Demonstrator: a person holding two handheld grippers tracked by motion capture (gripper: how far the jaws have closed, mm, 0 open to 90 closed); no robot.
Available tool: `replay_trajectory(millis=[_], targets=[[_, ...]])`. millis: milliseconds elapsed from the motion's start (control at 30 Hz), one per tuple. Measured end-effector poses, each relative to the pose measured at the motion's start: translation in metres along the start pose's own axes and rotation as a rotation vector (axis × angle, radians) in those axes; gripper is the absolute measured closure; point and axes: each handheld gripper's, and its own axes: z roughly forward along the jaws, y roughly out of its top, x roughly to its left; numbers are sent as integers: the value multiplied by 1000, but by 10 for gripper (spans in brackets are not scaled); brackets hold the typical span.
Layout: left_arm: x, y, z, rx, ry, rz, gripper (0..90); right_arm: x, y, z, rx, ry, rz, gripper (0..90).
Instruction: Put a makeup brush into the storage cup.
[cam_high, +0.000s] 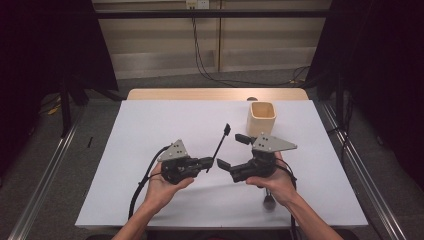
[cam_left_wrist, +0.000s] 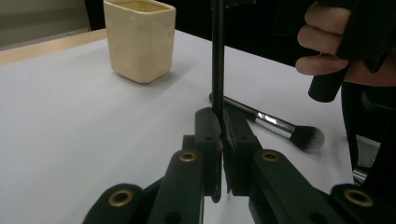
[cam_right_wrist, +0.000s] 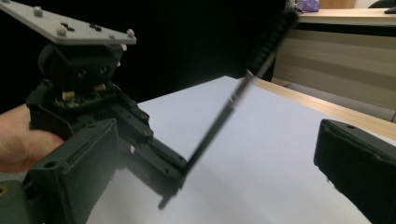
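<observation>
Left gripper (cam_high: 209, 162), jaws clamped on a thin black brush (cam_high: 220, 141) angled up above the table's (cam_high: 150, 130) centre. Right gripper (cam_high: 231, 152), jaws spread wide, empty, just right of it, near the beige cup (cam_high: 261, 119).

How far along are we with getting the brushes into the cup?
Nothing is in the cream cup as far as can be seen. In hand: left gripper shut on the thin black brush, lifted. Left: the fluffy makeup brush lies on the table; right gripper open.
</observation>
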Motion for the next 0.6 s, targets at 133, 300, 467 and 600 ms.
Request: replay_trajectory(millis=[133, 300, 467, 600], targets=[[0, -1, 1, -3, -4, 1, 859, 0, -1, 7, 19, 11, 27, 24], [-2, -4, 2, 3, -6, -3, 859, -3, -3, 8, 12, 28, 47, 167], [-3, -6, 2, 7, -4, -1, 859, -7, -5, 7, 18, 36, 71, 324], [-1, -7, 3, 12, -9, -7, 859, -8, -8, 7, 13, 48, 84, 488]])
